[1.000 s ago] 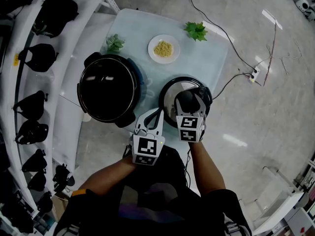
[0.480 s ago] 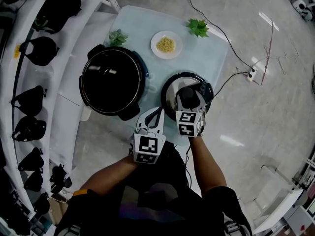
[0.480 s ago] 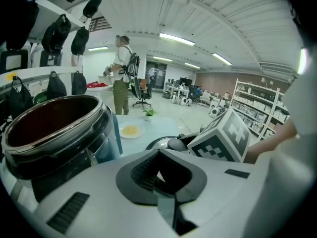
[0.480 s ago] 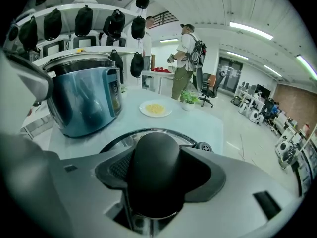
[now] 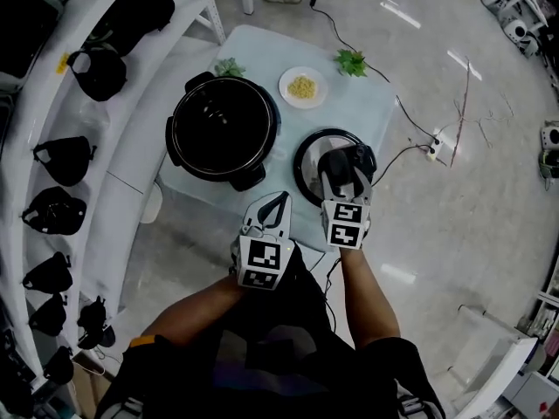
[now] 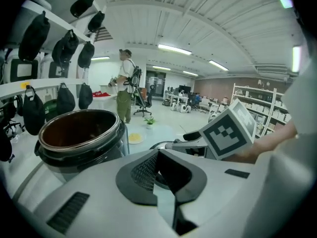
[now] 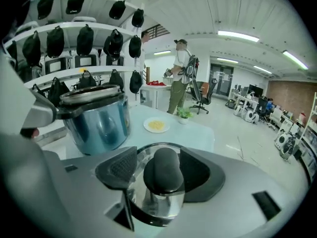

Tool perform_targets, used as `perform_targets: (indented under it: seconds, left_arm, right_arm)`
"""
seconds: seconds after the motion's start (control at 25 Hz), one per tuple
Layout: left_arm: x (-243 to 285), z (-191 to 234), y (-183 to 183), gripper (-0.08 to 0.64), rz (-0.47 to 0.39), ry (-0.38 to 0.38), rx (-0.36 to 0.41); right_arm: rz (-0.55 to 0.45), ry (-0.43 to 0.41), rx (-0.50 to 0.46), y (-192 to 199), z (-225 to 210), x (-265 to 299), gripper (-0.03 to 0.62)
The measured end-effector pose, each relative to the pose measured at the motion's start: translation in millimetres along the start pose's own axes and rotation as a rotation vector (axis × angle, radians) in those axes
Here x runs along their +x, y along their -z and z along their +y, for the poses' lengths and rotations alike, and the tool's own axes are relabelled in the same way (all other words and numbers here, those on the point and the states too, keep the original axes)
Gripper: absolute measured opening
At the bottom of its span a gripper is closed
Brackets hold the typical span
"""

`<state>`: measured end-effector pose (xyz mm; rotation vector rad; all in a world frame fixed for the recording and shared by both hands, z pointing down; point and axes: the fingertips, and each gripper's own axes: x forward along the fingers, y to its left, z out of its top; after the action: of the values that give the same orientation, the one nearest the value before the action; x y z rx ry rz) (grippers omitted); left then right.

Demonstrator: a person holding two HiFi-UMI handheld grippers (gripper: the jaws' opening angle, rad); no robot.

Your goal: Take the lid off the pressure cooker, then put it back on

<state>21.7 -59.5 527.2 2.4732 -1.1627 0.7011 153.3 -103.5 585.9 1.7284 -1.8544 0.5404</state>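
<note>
- Pot (image 5: 223, 129) stands open, so I can come in from above; rack (image 5: 83, 120) stands close on its left.
- Narrow gap between pot and lid (image 5: 307, 166).
- Plate (image 5: 302, 86) and plants (image 5: 351, 62) block the far table (image 5: 262, 55) edge.

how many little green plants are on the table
2. One plant sits behind the open pressure cooker; the other plant is near the far right corner of the table, right of the plate. None looks hidden.
</note>
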Motion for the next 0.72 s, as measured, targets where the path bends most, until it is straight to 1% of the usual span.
perform_targets:
  seconds: [0.08,0.36,0.56,0.72]
  left_arm:
    - [-14.6,-3.5,-1.0,0.006,-0.020,0.000,0.006]
    - [-63.4,-18.5,-4.4,0.006,-0.095,0.003,0.023]
    - [-97.2,-27.1,-3.8,0.006,-0.143,0.005,0.026]
    - [-123.7,-34.7,-0.2,0.006,-0.170,0.008,0.024]
  right_arm:
    - [-0.038,0.000,0.019,-6.4,7.3,-23.5,0.274]
    - [-0.155,-0.018,0.042,-20.0,36.5,-105.8,0.169]
    - [-0.202,-0.012,0.053,-18.9,52.9,-153.7,0.074]
    - [-0.223,-0.015,0.045,-13.3,65.5,-188.3,0.039]
